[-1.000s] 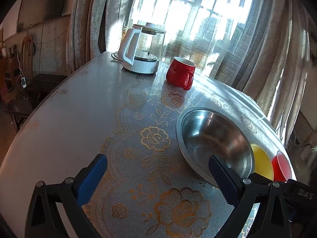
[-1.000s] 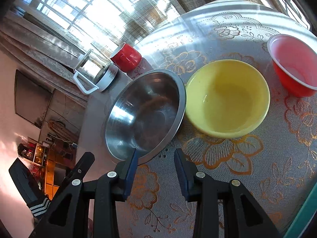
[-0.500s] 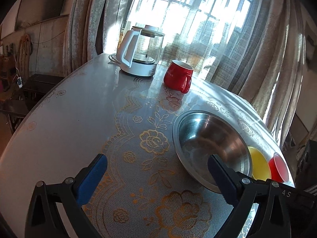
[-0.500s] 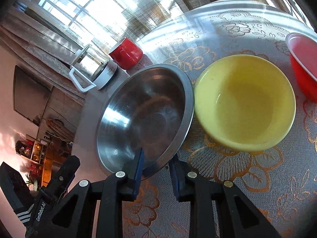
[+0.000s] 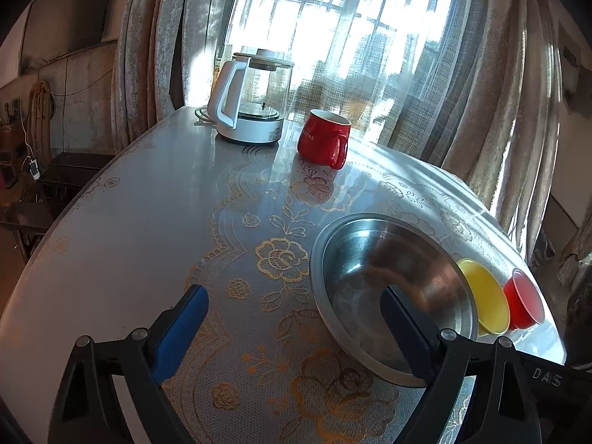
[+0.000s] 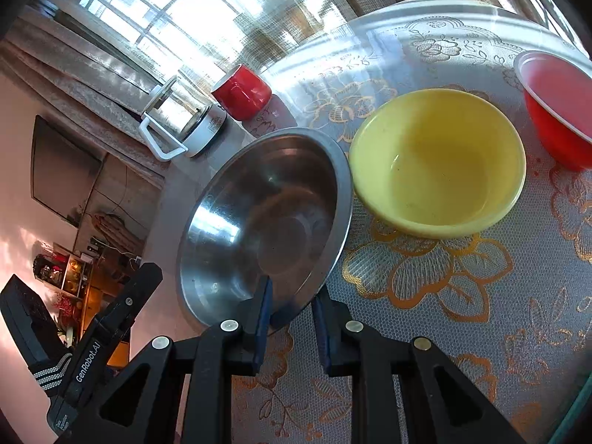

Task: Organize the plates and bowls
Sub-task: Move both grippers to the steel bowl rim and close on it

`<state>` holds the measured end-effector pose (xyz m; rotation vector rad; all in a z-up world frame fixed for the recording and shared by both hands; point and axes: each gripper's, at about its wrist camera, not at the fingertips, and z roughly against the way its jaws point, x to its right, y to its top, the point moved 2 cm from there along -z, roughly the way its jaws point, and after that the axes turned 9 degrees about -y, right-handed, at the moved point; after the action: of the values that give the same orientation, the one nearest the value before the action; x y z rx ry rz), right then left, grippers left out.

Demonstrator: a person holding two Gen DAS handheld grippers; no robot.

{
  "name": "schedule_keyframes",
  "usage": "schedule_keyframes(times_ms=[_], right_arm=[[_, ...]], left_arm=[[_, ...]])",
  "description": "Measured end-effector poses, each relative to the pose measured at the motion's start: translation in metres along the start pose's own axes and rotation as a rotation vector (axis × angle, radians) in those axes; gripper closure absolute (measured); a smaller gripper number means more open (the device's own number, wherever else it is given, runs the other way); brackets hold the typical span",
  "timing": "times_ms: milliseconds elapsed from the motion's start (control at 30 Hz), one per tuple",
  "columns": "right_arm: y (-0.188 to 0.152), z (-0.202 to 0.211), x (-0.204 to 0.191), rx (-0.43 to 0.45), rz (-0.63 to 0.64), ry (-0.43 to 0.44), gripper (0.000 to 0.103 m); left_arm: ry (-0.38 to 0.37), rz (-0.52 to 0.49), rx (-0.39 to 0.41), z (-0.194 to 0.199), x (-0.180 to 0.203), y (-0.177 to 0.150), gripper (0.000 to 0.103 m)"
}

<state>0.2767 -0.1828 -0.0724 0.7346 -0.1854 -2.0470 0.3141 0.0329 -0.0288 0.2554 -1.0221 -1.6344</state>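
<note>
A steel bowl [image 6: 259, 218] stands on the lace-patterned table, with a yellow bowl [image 6: 436, 162] touching its right rim and a red bowl [image 6: 558, 107] further right. My right gripper [image 6: 292, 296] straddles the steel bowl's near rim, one pad inside and one outside, its jaws closing on it. In the left wrist view my left gripper [image 5: 292, 294] hangs wide open above the cloth, its jaws closing slightly. Its right finger [image 5: 403, 333] is over the steel bowl [image 5: 388, 288], touching nothing that I can see. Beyond that bowl are the yellow bowl [image 5: 484, 299] and red bowl [image 5: 525, 299].
A red mug [image 5: 325, 140] and a glass kettle with a white handle [image 5: 251, 100] stand at the far side by the curtained window. The round table's edge [image 5: 55, 229] curves off to the left. The right gripper's black body [image 5: 547, 381] sits at the lower right.
The right gripper's jaws have narrowed from well apart to snug around the steel bowl's near rim, after moving in closer. The left gripper's jaws have come in a little.
</note>
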Motion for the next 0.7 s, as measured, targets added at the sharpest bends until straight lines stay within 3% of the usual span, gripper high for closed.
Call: schedule_keyframes(times_ms=[200, 300, 400, 500, 700], right_arm=[[-0.003, 0.003, 0.001, 0.007, 0.004, 0.005, 0.082], [-0.003, 0.002, 0.0, 0.007, 0.007, 0.006, 0.082], [-0.004, 0.002, 0.0, 0.006, 0.009, 0.006, 0.082], [-0.004, 0.003, 0.0, 0.005, 0.012, 0.006, 0.082], [-0.005, 0.004, 0.0, 0.002, 0.022, 0.002, 0.082]], left_arm=[[-0.012, -0.02, -0.015, -0.003, 0.005, -0.003, 0.019], [-0.036, -0.03, -0.042, -0.008, 0.007, -0.007, 0.034], [-0.026, -0.051, -0.069, -0.014, 0.01, -0.011, 0.043], [-0.027, -0.065, -0.096, -0.021, 0.012, -0.016, 0.062], [-0.043, -0.121, -0.101, -0.022, 0.024, -0.021, 0.078]])
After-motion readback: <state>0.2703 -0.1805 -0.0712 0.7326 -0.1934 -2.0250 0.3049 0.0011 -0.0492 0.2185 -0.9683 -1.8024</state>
